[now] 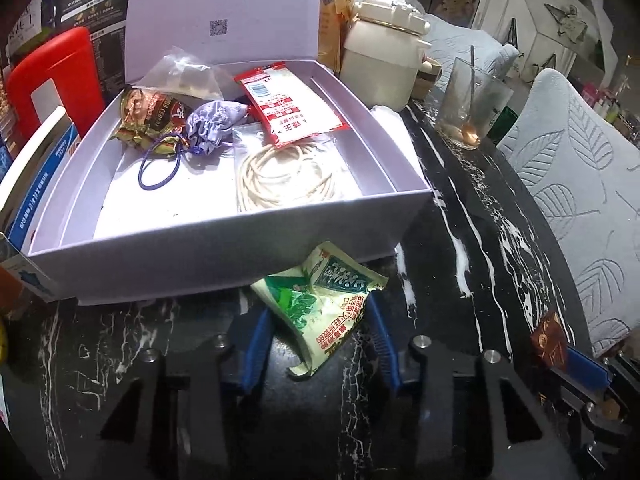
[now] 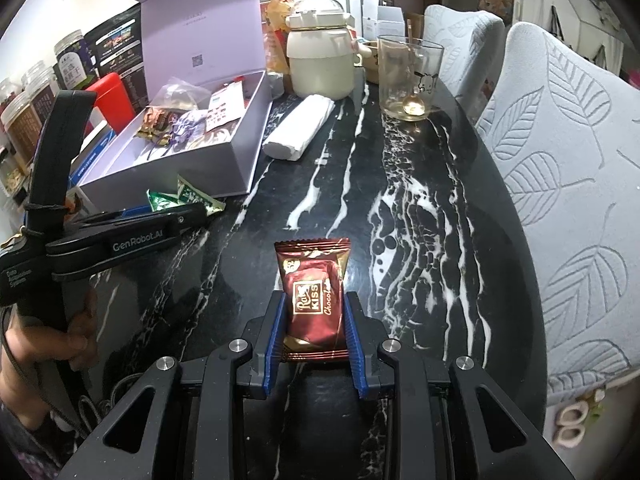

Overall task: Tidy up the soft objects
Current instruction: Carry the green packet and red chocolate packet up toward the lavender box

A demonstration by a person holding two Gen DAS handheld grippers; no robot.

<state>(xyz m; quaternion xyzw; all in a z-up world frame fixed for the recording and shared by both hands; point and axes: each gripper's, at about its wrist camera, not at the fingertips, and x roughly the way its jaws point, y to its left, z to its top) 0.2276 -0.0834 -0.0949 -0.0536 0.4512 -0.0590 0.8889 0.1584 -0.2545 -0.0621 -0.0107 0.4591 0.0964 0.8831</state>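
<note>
Reading "Rai KISS Chocola…" in gold on its dark red face, a chocolate wrapper (image 2: 314,300) stands upright between the blue pads (image 2: 276,344) of the right gripper (image 2: 316,344), whose jaws are closed onto its two sides; the packet's lower end sits between the fingers, its crimped top clear above the marble table (image 2: 420,208).

"GenRobot.AI" is printed in white on the body of the left gripper (image 2: 160,220), seen side-on in the right wrist view, with smaller lettering behind it too small to read.

Left gripper (image 1: 316,344): jaws wide apart, pads on either side of a green-and-cream sachet (image 1: 320,304) without visibly touching it. The sachet bears red and green Chinese print, lies crumpled on the table and touches the front wall of the lilac box (image 1: 224,256).

Box contents, lid raised with a QR code (image 1: 218,27) on its inside:
- red-and-white packet (image 1: 292,108), barcode and Chinese characters, leaning toward the back;
- clear bag of cream cord (image 1: 288,176), partly under the red packet;
- lilac drawstring pouch (image 1: 212,124) with a purple loop;
- brown-gold foil wrapper (image 1: 148,116), lettering unreadable;
- clear bag (image 1: 188,76) at the back.

Beside the box: a white roll (image 2: 300,128), a cream jar (image 2: 320,56), a glass (image 2: 408,76) with a cartoon dog and a spoon inside.
</note>
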